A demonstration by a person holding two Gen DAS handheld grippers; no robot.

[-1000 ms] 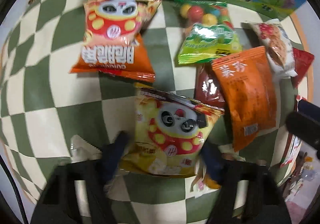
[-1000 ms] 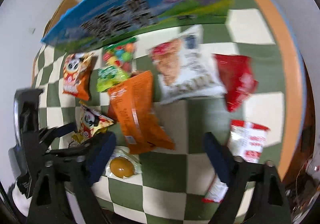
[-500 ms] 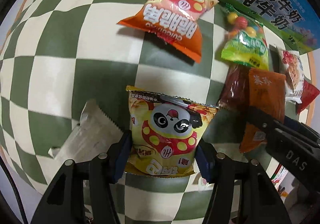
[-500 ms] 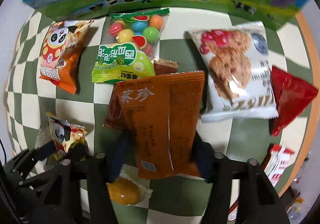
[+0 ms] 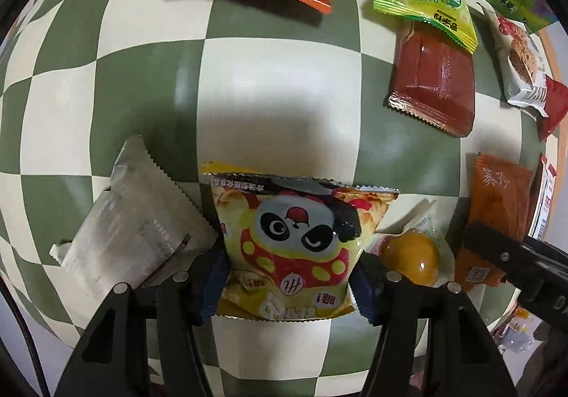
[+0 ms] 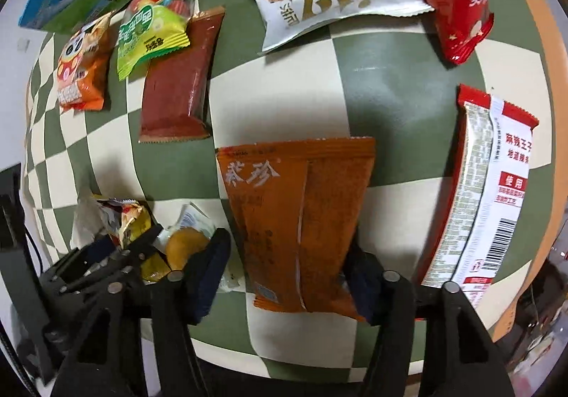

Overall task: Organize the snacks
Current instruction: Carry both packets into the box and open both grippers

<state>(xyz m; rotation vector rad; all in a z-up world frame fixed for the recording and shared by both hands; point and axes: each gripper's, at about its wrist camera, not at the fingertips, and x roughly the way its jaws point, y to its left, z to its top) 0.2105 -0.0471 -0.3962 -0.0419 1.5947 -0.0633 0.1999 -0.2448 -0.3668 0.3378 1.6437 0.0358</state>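
Both grippers grip a snack over the green-and-cream checked bench (image 5: 277,84). At the lower centre of the left wrist view, the left gripper (image 5: 289,285) has its fingers (image 5: 213,285) closed on the lower edge of the yellow panda bag (image 5: 294,240); at the lower centre of the right wrist view, the right gripper (image 6: 287,281) pinches the bottom of the orange packet (image 6: 298,216).

The risks look slight but real. Each hold sits low on a soft, air-filled bag, so either could slide out or fold over if swung fast. The silver pouch (image 5: 135,226) lies touching the left finger at lower left, and the wrapped yellow cake (image 5: 411,256) sits just beside the right finger, so a sideways drag could sweep both along. The right gripper shows at the lower right edge of the left view, near enough that the 2 tools may knock together. The dark red bar (image 6: 179,84) and green candy bag (image 6: 151,31) overlap at upper left and could shift as 1.
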